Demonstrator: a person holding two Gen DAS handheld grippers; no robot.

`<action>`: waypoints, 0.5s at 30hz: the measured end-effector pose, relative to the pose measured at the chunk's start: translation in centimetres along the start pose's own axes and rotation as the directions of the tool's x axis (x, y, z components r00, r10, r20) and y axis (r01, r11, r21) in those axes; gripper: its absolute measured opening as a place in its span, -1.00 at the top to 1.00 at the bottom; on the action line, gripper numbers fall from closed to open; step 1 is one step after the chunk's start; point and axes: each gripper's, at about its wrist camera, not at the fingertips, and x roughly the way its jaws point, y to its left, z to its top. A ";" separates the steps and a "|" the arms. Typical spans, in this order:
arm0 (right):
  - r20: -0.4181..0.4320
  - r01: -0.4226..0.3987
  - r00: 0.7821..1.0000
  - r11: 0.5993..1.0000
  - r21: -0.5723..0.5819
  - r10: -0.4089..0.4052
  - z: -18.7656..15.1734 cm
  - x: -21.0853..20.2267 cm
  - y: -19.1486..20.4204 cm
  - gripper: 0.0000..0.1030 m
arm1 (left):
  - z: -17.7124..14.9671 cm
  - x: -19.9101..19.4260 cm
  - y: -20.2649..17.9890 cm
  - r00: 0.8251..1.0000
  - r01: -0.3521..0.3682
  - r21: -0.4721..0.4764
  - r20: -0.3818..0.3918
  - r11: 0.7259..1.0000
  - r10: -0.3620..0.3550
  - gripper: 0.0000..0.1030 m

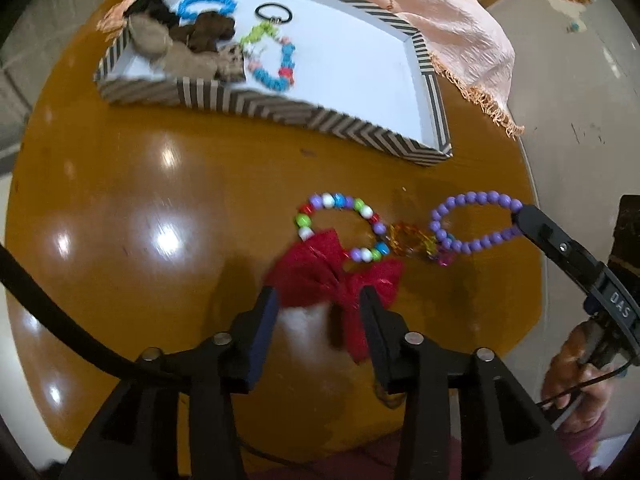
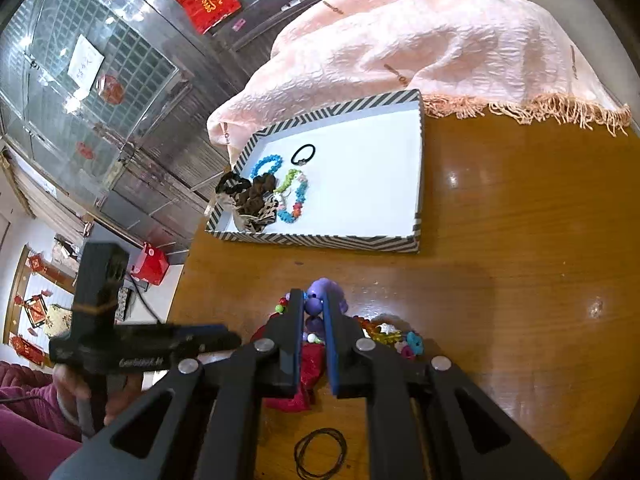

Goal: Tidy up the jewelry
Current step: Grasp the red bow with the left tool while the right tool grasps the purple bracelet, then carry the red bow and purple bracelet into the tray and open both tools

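From the left wrist, the left hand-held gripper (image 1: 320, 300) stands released over the red bow (image 1: 336, 276), its jaws wide and straddling the ribbon without pressing it. Beyond the bow lie a multicoloured bead bracelet (image 1: 344, 226) and small amber rings (image 1: 410, 240). The purple bead bracelet (image 1: 474, 222) is pinched at its far end by the right hand-held gripper (image 1: 520, 216), which enters from the right edge. The striped tray (image 1: 280, 108) sits well apart up the tabletop (image 1: 160, 200), already holding scrunchies and bracelets.

From the right wrist, the right hand-held gripper (image 2: 314, 304) is clenched on the purple bead bracelet (image 2: 320, 292) — beads bulge between its pads.

The bracelet looks light, limp and slippery-beaded; a grip across the strand, as here, seems soundest. The purple loop lies touching the amber rings, and could drag them along. Thin black hair ties (image 2: 320, 454) lie nearer — the pink scarf (image 2: 400, 40) drapes against the tray's far rim.
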 end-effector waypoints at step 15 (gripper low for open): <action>-0.034 -0.034 0.999 0.999 -0.005 0.034 0.4 -0.2 -1.5 0.81 | 0.5 4.6 -2.6 0.994 -0.104 -0.146 -0.047 0.984 0.098 0.20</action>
